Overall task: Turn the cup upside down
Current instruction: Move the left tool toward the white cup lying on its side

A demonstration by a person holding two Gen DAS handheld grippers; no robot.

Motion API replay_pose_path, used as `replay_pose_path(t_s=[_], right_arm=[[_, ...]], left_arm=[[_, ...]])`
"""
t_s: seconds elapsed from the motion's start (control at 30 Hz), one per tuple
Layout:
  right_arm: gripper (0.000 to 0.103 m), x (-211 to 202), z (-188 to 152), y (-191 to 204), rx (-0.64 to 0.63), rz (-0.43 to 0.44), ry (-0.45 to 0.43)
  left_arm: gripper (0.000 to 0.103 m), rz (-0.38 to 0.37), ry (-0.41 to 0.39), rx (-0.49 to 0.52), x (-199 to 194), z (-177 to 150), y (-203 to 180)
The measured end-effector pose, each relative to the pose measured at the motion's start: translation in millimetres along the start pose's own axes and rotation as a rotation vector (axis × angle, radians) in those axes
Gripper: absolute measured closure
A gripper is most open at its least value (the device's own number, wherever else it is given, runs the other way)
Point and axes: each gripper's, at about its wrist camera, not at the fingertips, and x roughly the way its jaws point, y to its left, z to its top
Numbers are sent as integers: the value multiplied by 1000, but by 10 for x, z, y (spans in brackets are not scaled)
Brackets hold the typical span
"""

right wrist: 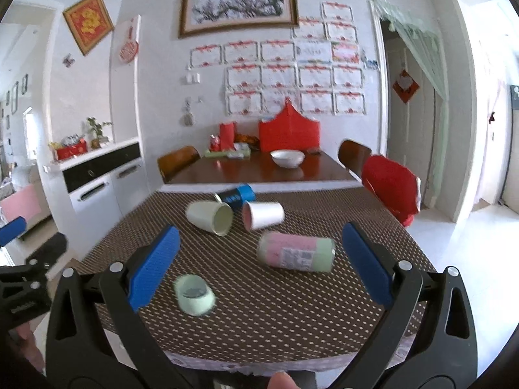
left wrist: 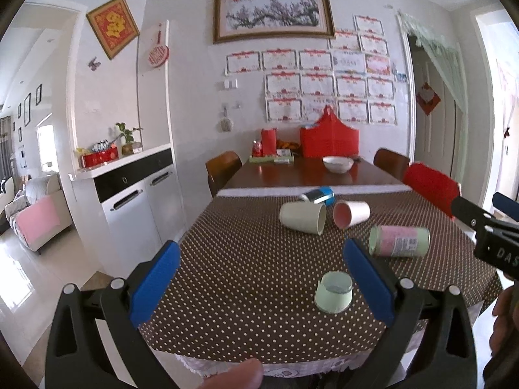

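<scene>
Several cups lie on a brown dotted tablecloth (left wrist: 233, 259). A small pale green cup (left wrist: 334, 291) stands upside down near the front edge; it also shows in the right wrist view (right wrist: 194, 295). A cream cup (left wrist: 303, 217), a white cup with pink inside (left wrist: 352, 214), a pink-and-green cup (left wrist: 400, 241) and a blue cup (left wrist: 319, 195) lie on their sides. My left gripper (left wrist: 261, 275) is open and empty, above the table's front. My right gripper (right wrist: 261, 272) is open and empty, short of the pink-and-green cup (right wrist: 296, 253).
Behind the cloth the bare wooden table holds a white bowl (left wrist: 338, 163), a red bag (left wrist: 329, 137) and a tray (left wrist: 271, 159). Chairs stand around, one with a red cover (left wrist: 431, 183). A white cabinet (left wrist: 129, 194) stands left.
</scene>
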Motion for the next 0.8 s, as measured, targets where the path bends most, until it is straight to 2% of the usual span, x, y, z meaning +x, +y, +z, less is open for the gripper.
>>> replay_pose_path(t_s=[0.27,0.57,0.8], right_arm=[[5,701,-180,-149,-79,-2,146],[5,1604,-65,-340,-210,33,312],[5,2031,-1,-314,-191,72,354]], left_arm=[[4,-32,74,55,584,-30,-200],[4,-44,171,97,1446,217,-397],[4,-59,213,133,2097,400,-475]])
